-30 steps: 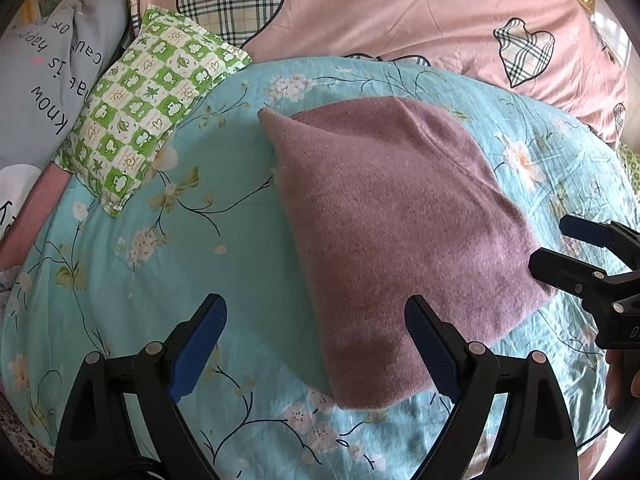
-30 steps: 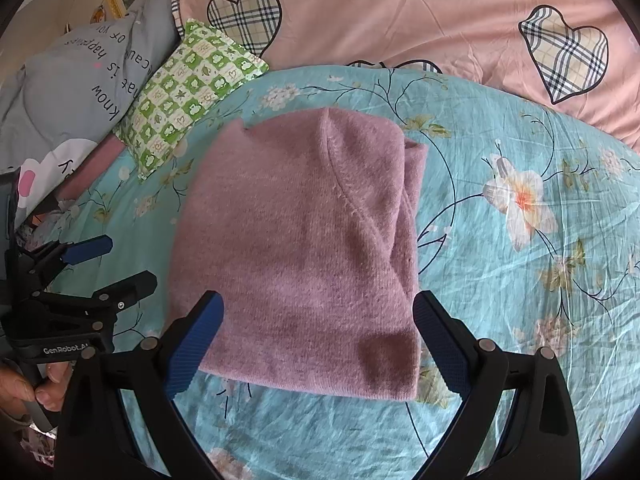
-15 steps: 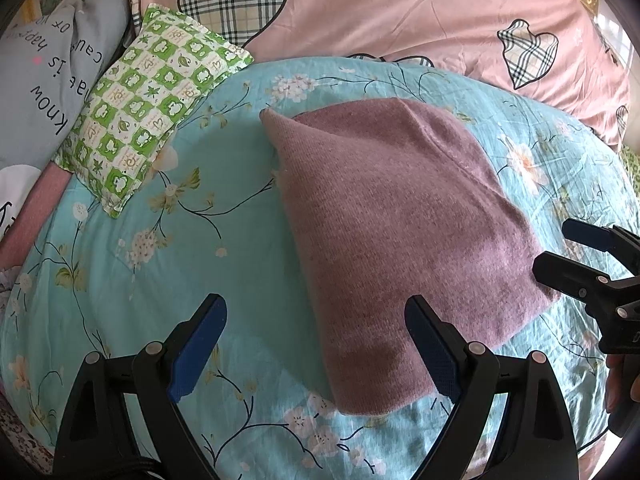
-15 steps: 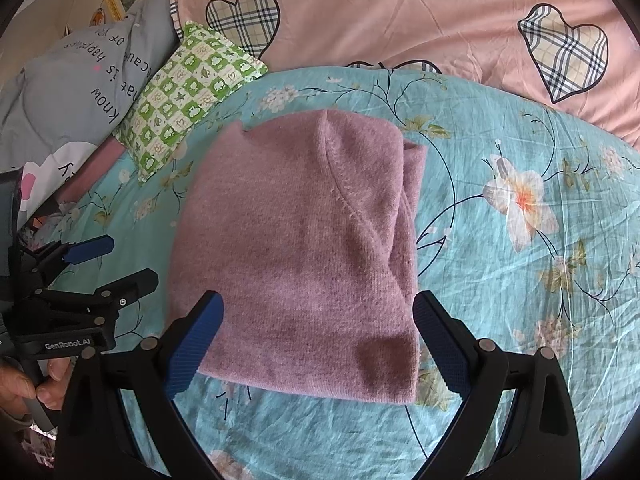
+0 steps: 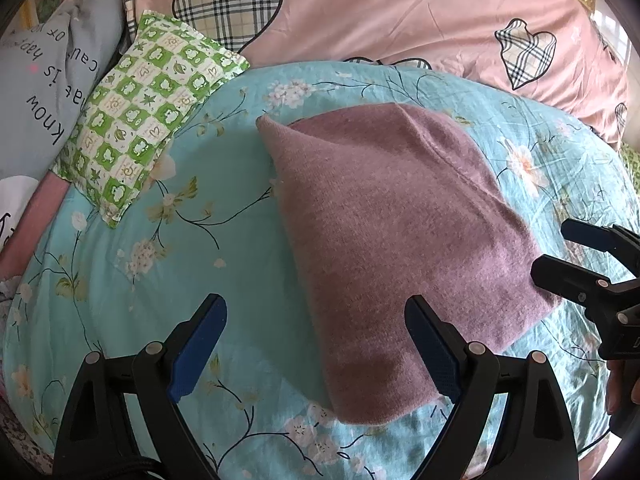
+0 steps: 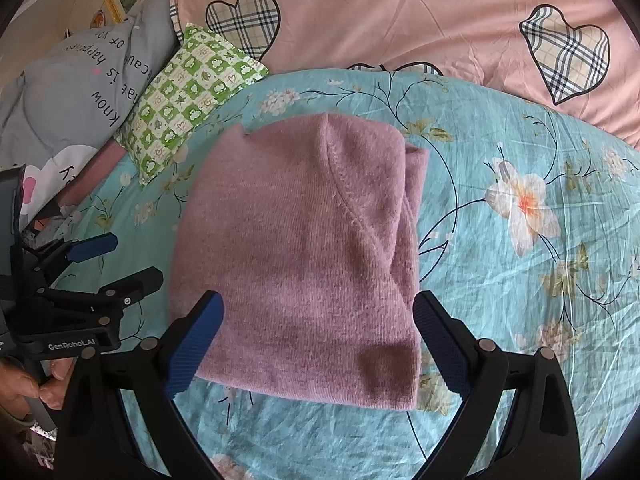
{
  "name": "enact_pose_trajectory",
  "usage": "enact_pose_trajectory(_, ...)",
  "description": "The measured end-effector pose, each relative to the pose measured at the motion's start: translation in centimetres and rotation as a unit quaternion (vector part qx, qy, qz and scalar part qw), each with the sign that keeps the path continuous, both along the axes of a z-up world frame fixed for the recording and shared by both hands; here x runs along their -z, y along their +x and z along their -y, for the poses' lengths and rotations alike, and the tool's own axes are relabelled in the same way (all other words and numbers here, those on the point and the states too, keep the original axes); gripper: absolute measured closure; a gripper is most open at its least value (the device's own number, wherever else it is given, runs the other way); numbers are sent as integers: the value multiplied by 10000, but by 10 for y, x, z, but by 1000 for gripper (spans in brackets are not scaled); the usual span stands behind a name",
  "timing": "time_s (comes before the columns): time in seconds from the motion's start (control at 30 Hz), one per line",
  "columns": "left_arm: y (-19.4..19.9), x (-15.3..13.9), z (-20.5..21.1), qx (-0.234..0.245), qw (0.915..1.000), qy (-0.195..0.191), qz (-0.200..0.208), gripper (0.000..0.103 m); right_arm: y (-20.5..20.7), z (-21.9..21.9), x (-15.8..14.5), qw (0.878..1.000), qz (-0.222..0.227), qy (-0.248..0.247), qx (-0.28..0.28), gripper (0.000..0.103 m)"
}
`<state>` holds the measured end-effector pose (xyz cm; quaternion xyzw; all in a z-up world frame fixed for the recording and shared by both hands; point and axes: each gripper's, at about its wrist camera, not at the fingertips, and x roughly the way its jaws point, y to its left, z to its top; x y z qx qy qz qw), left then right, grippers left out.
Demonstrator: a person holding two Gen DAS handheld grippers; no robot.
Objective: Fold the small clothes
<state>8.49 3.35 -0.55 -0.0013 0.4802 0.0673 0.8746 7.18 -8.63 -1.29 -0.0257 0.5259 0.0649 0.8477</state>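
We had the mauve knit garment (image 6: pixel 304 264) folded on the teal floral sheet (image 6: pixel 520 300), near its middle. Our left gripper (image 5: pixel 316 344) and right gripper (image 6: pixel 318 336) both hung spread wide, holding nothing. The risk we saw: one loose layer at the garment's right edge could snag and undo the fold. We counted one garment, two grippers, one green checked pillow (image 5: pixel 148 112).

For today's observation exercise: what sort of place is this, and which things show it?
Most likely a bedroom, on a bed: a turquoise floral bedsheet, a pink quilt with checked hearts and a green-and-white checked pillow, with a folded mauve knitted garment.
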Motion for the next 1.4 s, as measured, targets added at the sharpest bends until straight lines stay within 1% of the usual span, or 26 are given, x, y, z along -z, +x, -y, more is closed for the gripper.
enact_pose_trajectory(1.4,4,-3,-3,-141,9999,-54,-50,12,1,-1,-5,10000,21,34,39,7)
